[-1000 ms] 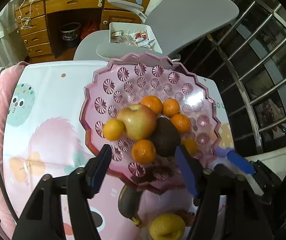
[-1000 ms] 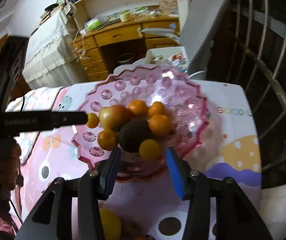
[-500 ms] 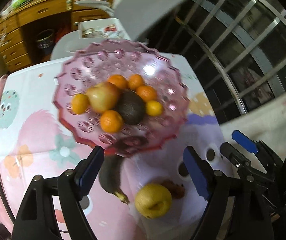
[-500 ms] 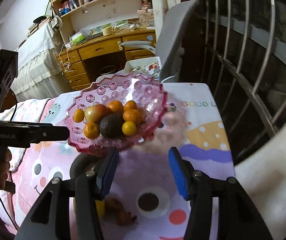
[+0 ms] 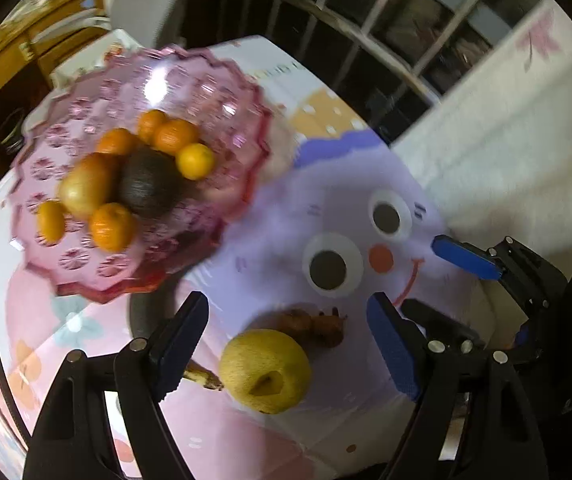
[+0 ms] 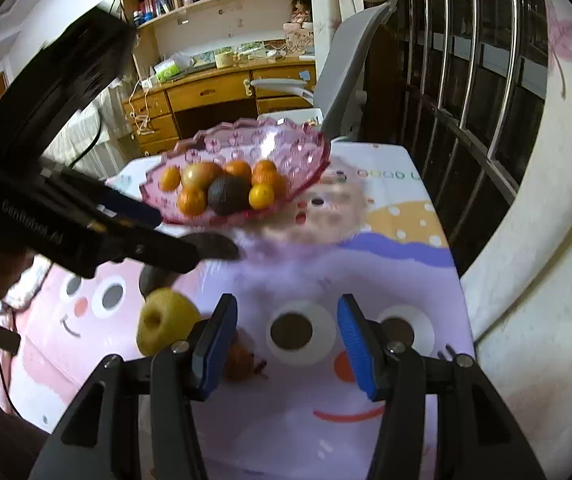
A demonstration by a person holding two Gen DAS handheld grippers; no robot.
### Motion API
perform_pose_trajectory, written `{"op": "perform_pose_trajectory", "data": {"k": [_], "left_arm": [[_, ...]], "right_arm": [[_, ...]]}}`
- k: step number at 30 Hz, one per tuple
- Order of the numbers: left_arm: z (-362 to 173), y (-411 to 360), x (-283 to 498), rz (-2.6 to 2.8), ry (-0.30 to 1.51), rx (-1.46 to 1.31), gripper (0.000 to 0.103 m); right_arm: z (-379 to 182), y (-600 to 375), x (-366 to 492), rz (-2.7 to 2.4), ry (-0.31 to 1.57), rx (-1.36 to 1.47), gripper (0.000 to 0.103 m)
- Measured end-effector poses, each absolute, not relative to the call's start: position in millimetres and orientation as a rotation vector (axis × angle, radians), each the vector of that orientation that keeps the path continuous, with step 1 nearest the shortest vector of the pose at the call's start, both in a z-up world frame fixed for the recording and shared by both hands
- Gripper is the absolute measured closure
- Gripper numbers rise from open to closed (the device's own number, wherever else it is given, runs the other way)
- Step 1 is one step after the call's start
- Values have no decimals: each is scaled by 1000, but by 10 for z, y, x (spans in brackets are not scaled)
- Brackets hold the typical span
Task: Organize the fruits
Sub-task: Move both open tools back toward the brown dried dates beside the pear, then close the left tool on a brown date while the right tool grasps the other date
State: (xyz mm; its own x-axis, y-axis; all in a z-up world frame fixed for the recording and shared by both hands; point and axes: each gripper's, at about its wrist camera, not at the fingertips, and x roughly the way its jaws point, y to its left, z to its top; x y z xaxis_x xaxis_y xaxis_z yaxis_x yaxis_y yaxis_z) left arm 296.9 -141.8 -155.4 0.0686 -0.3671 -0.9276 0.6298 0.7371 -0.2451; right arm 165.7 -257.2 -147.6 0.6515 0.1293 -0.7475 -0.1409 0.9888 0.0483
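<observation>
on the cartoon-print tablecloth (image 5: 326, 208), a yellow pear (image 5: 265, 370) lies loose in front of the pink glass bowl (image 5: 222, 92), right between the spread fingers of the left gripper (image 5: 288, 346). that gripper is wide open and holds nothing. the right gripper (image 6: 284, 338) is also wide open and empty, over bare cloth beside the pear. the step in hand looks like picking up the pear: lower the left gripper so the pads meet its widest part, squeeze gently since it is round and may roll, then lift clear of the bowl's rim. counted in the bowl: six small oranges (image 5: 112, 226), one apple (image 5: 86, 190), one avocado (image 5: 148, 188). outside it: one pear, one brown dried scrap (image 5: 314, 326), and one dark fruit (image 5: 146, 316) half hidden under the bowl's edge.
</observation>
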Motion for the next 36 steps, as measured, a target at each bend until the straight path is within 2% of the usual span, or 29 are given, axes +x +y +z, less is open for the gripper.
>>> {"op": "perform_pose_trajectory", "data": {"k": [4, 6, 10, 12, 20, 24, 30, 36], "left_arm": [[-1708, -1573, 2880, -806, 1338, 335, 24], [-1785, -1627, 2861, -820, 1355, 360, 33], [-1933, -1702, 2852, -854, 1389, 397, 39], [-2021, -1743, 2851, -864, 1414, 427, 47], [-2277, -1825, 2855, -860, 1475, 503, 58], [-2334, -1834, 2866, -856, 1489, 507, 60], [-2386, -1864, 2893, -873, 1510, 523, 61], [-2424, -1838, 2947, -877, 1537, 489, 61]], "right_arm": [[-1644, -2512, 1554, 158, 867, -13, 50], [-1726, -2485, 1514, 163, 874, -12, 50], [-1865, -2435, 1446, 166, 879, -31, 50], [-1937, -2415, 1436, 177, 891, -29, 50], [-2128, -2329, 1470, 212, 920, 0, 51], [-2201, -2262, 1513, 215, 925, 9, 64], [-2314, -2170, 1587, 227, 958, 9, 76], [-2310, -2188, 1589, 233, 971, 28, 78]]}}
